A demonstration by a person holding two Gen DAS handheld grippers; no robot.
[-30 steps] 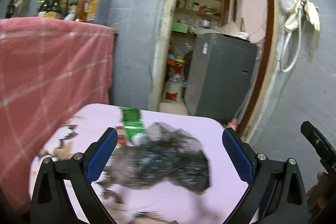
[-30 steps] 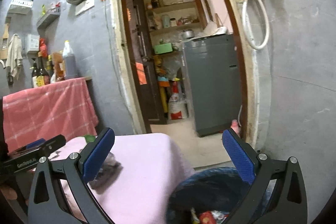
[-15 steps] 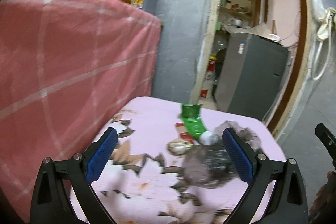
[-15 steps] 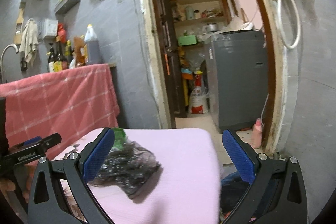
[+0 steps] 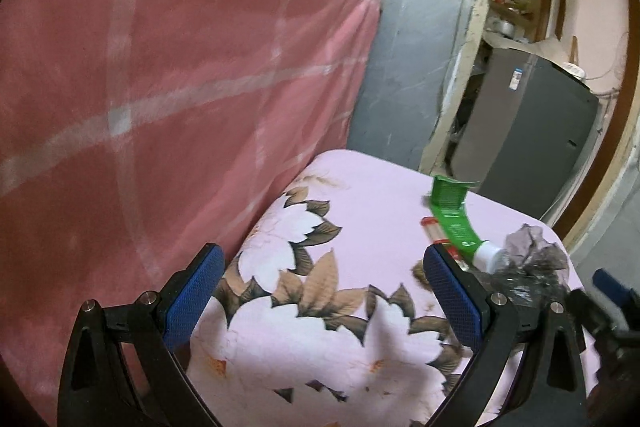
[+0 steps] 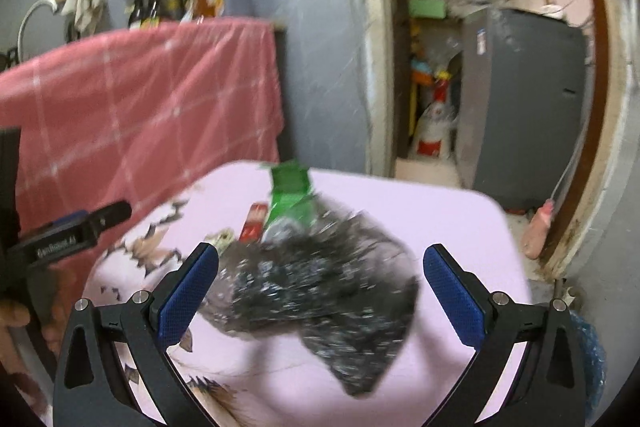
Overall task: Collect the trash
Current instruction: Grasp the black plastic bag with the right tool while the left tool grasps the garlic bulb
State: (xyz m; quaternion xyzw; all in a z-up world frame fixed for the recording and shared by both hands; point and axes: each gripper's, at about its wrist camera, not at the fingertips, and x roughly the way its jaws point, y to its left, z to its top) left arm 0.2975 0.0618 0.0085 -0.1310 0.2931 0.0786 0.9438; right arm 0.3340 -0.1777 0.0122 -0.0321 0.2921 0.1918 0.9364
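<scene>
Here, my two grippers, left gripper [image 5: 322,301] and right gripper [image 6: 320,301], both gape empty. One crumpled black bag [image 6: 320,291], one green tube [image 5: 456,221] lie near the pink table [image 5: 360,183] edge.

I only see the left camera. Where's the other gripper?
Observer: The right gripper is open and aimed at the black bag, which shows between its fingers, not pinched.
Child: Is there a bin?
Observer: Yes, a bin with a blue liner peeks out low, past the table's right edge.
Child: Anything on the floor?
Observer: A pink bottle stands by the door frame.
</scene>
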